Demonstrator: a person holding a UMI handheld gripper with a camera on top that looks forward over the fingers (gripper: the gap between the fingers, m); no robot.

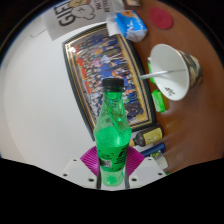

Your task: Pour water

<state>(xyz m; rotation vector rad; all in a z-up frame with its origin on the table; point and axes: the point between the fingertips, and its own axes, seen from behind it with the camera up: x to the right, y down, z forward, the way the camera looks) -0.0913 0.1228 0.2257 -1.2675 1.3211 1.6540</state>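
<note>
**Green bottle in the grip, cup waiting ahead**

Between the two fingers stands the green bottle (pixel 112 135), upright, its dark cap on top and its lower body pressed from both sides by the gripper (pixel 112 165), whose pink pads (pixel 93 158) show on either side of the plastic. The fingers look clamped on it low down, well beneath the neck; I take that as a hold chosen to keep the bottle steady and leave the mouth free for tipping. The cap appears to be still on, so no water can leave yet, though it is hard to tell whether it is loosened.

Beyond the bottle and off toward the right sits a clear plastic cup (pixel 170 68) with something straw-like leaning in it; as the likely target of the pour it is near but clearly apart from the bottle. Under and behind the bottle lies a framed picture (pixel 105 65) flat on the wooden table (pixel 195 120), with a white surface (pixel 35 100) to the left. Farther back are a small blue and white carton (pixel 130 26) and a red round object (pixel 160 17).

Open room lies between bottle and cup, above the frame's right edge. The frame's raised border and the light, easily toppled cup are what I would watch during a tilt.
</note>
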